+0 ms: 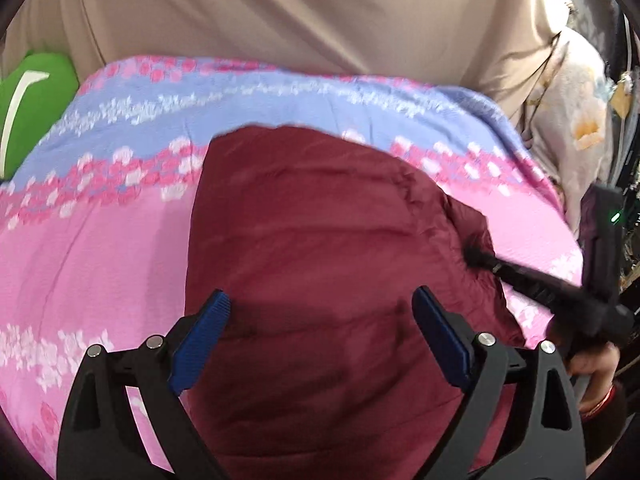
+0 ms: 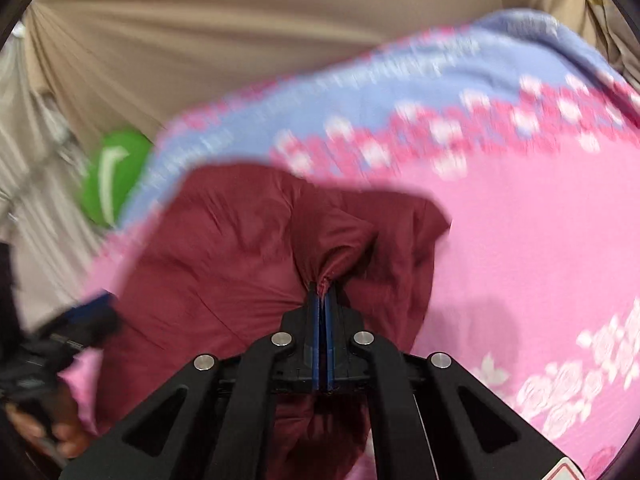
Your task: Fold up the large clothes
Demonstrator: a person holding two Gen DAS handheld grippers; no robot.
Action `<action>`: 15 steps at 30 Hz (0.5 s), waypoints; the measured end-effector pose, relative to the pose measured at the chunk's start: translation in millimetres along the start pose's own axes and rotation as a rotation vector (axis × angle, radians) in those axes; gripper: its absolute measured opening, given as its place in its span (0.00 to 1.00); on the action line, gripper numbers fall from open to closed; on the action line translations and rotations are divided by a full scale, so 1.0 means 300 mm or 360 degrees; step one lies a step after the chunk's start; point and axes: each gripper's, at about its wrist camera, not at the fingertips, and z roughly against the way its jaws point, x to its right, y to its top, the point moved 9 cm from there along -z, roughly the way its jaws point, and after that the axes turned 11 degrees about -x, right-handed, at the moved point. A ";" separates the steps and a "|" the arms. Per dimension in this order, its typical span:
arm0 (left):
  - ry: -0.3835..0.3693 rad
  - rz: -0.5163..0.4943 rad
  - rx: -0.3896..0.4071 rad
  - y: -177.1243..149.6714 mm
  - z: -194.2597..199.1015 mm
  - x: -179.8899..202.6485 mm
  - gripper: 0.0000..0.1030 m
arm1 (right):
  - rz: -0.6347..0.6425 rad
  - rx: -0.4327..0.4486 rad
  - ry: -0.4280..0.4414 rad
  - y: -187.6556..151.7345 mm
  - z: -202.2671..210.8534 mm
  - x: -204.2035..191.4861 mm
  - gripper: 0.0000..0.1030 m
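You've got a bed under a pink and blue floral sheet, with a beige curtain behind it and a green cushion off at the far left. The maroon garment is lying on the sheet, pretty much centred in front of you, and it looks puffy, like quilted or padded stuff.

My guess on handling: soft and floppy, light for its bulk, with a slick shell that'll slide on itself and want to spring back open after a fold. So take it at seams, hems or corners, not the fat middle, and pinch deep enough that the shell doesn't slip out.

Your right gripper has its jaws clenched on a bunched tuft of the garment near its right edge, and the cloth puckers up right at the tips. Your left gripper hangs over the near part of the garment with its jaws spread wide and nothing between them. I'd go for the matching edge on the left side with that one.
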 end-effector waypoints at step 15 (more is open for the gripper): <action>0.0150 0.0016 0.0000 -0.061 -0.023 -0.033 0.92 | 0.0021 0.0177 0.0027 -0.252 0.314 -0.205 0.11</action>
